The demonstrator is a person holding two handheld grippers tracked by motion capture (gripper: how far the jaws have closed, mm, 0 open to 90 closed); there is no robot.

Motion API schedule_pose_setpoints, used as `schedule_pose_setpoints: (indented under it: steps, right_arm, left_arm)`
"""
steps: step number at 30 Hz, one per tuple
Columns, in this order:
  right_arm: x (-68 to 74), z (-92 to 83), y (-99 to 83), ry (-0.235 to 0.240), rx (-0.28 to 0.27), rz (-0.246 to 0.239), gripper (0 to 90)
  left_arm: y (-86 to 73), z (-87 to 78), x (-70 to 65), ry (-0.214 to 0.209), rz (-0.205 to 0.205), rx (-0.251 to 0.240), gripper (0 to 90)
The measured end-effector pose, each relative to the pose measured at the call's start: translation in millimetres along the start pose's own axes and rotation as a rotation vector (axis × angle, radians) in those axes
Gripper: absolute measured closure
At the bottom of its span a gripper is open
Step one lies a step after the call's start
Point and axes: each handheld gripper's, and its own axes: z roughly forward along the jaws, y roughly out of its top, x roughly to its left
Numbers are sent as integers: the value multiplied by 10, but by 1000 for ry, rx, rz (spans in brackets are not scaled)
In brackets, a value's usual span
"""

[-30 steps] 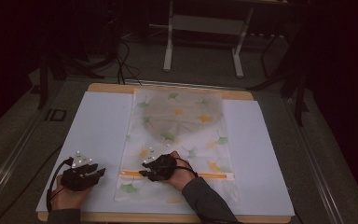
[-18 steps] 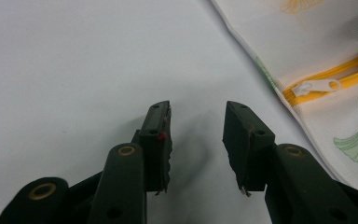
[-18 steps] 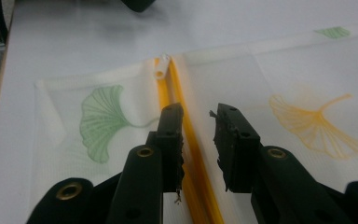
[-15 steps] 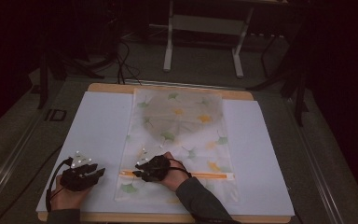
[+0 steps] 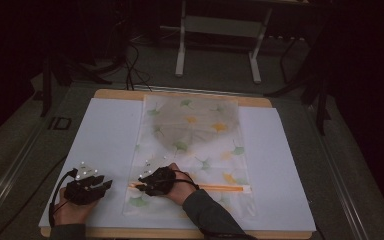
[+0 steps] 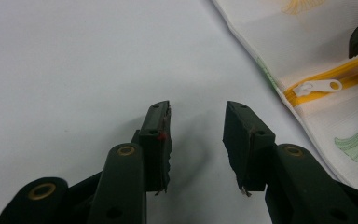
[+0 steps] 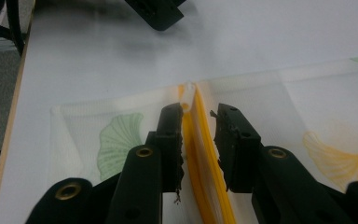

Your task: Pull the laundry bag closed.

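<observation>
Dark room, white table [image 5: 105, 135]; leaf-print mesh bag [image 5: 195, 130] flat on it

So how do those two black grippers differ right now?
The left gripper rests on the bare white sheet beside the bag; the right gripper lies on the bag itself. The left one's jaws stand wide with nothing between them; the right one's jaws, which have just been closing, straddle the yellow zipper, its white pull just past their tips. Both are black, two-jawed and hand-held.
</observation>
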Motion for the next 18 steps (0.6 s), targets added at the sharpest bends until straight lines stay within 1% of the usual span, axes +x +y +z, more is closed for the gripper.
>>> schedule_pose_setpoints:
  steps: [7,14,18]
  right_arm:
    - [23,64,65,9,-2,-7,711]
    - [41,158,128,13,9,-14,714]
    - [34,213,137,14,23,-6,759]
  left_arm:
    - [0,-2,3,0,1,0,614]
    - [0,-2,3,0,1,0,613]
    - [-1,-6,5,0,2,0,613]
